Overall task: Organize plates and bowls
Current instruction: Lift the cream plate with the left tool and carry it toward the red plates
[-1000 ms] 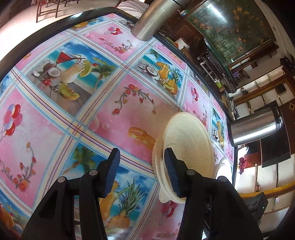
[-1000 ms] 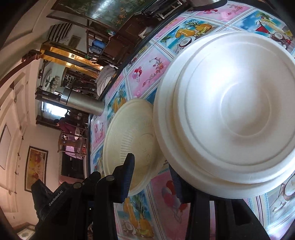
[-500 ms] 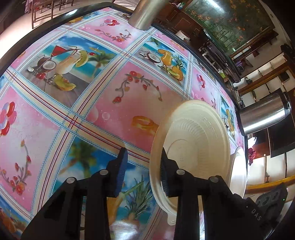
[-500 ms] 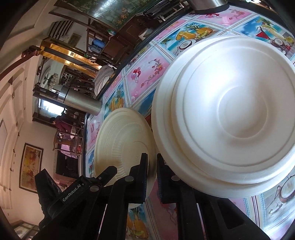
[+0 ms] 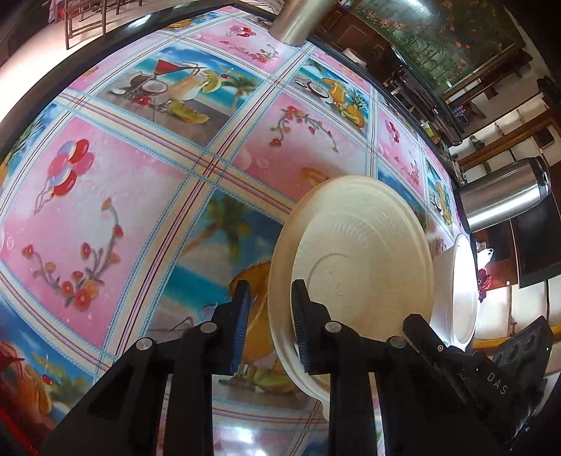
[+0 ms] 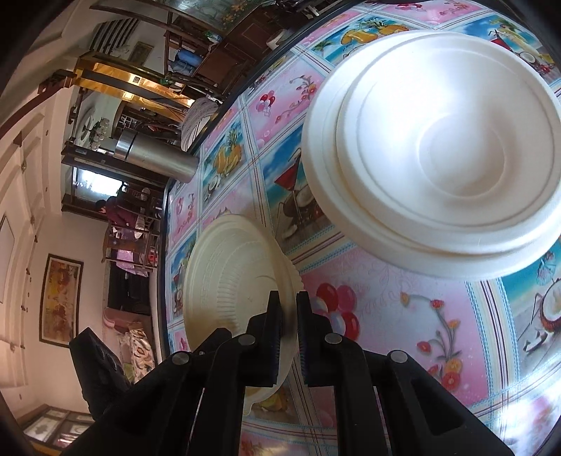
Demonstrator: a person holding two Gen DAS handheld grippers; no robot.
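Observation:
A cream ribbed bowl [image 5: 357, 259] is tipped up on its edge over the flowered tablecloth [image 5: 140, 196]. My right gripper [image 6: 289, 315] is shut on this bowl's [image 6: 228, 277] near rim. My left gripper [image 5: 270, 315] straddles the opposite rim, one finger inside the bowl and one outside. Its jaws are closing, and a sliver of cloth still shows between the outer pad and the rim. A stack of white plates [image 6: 438, 151] lies upside down on the table to the right of the bowl, seen edge-on as the white plates [image 5: 464, 291] in the left wrist view.
A steel flask [image 5: 505, 193] stands at the table's right edge and a steel cylinder [image 5: 298, 17] at its far edge. The table's dark rim [image 6: 224, 101] curves past cabinets. A person [image 6: 115, 210] sits far off by chairs.
My right gripper shut on the cream bowl's rim and drew the bowl away from the white stack. My left gripper moved up to the bowl, and its jaws narrowed around the other rim.

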